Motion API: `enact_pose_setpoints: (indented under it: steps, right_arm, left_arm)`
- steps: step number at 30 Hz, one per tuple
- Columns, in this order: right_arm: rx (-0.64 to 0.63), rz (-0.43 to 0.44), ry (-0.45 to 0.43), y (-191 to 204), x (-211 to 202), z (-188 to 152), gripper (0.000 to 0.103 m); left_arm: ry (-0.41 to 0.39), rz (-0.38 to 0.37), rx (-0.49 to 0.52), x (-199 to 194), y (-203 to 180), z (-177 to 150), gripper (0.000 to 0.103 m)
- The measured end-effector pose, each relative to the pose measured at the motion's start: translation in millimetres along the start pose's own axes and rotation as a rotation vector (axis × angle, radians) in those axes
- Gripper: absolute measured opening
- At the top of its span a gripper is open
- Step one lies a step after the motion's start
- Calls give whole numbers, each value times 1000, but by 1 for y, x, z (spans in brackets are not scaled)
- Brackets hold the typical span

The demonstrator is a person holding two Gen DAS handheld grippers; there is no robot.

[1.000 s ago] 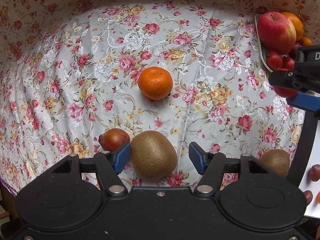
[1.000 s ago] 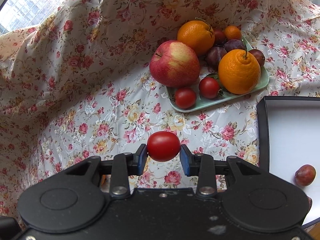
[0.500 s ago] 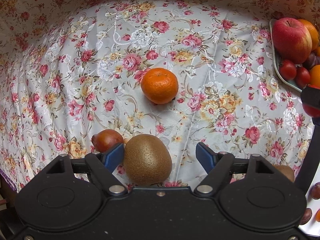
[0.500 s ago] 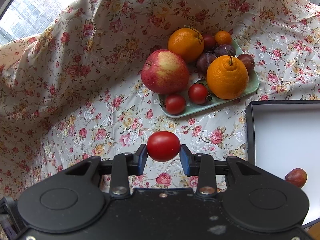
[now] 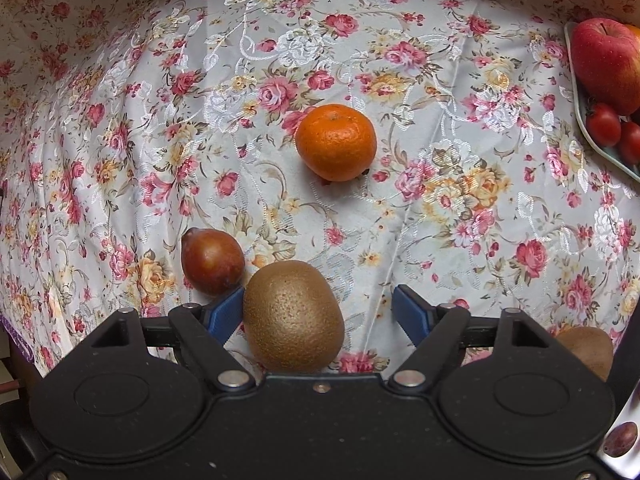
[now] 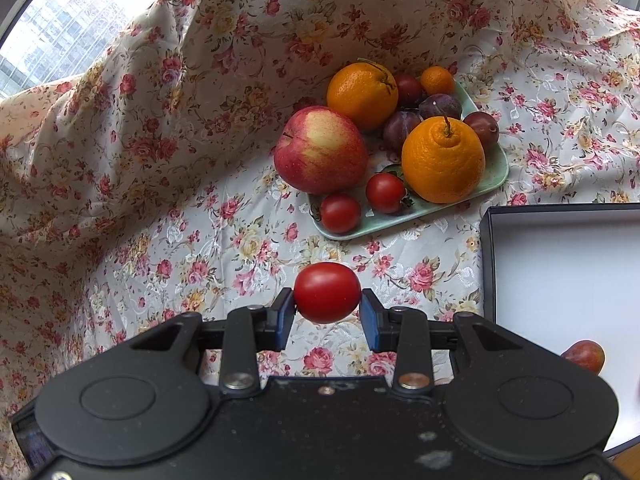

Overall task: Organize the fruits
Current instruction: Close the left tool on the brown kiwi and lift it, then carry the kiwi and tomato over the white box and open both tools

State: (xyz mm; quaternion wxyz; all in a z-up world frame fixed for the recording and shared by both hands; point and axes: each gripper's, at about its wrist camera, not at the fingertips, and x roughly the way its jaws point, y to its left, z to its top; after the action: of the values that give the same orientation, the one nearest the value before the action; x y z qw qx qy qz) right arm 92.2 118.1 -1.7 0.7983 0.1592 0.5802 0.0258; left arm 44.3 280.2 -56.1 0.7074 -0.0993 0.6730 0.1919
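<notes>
Right wrist view: right gripper (image 6: pixel 327 312) fingers pinch a soft, slick cherry tomato (image 6: pixel 327 298) across its middle, needing light pressure; the left gripper (image 5: pixel 318 312) fingers, just opened wide, flank a firm kiwi (image 5: pixel 293 316).

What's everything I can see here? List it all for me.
Apple: one, red, on tray.
Oranges: two large, one small, on tray.
Plums: about four, purple, on tray.
Tomatoes: two, red, on tray; one tomato in right gripper.
Tray: one, pale green.
Box: one, black with white inside, holding a reddish fruit.
Mandarin: one, orange, on cloth.
Kiwis: two, brown, on cloth.
Brown-red fruit: one, beside kiwi.
Cloth: floral.
Left gripper: open around kiwi.
Right gripper: shut.
</notes>
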Motion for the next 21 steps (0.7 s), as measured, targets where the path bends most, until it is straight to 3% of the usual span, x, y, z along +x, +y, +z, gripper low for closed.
enact_pose_setpoints:
  steps: [9,14,21]
  right_arm:
    - [-2,-3,5,-1,-1,-1,38]
    - [-6,-9,9,-6,-3,-2,38]
    - [-1,-9,1,-21,-13,-1,38]
  left_arm:
    - [73,-67,-54,13,2,-8,75]
    - [54,-72,-72,9,6,-6,59]
    - [-6,-62,-37,-1,-1,-4,59]
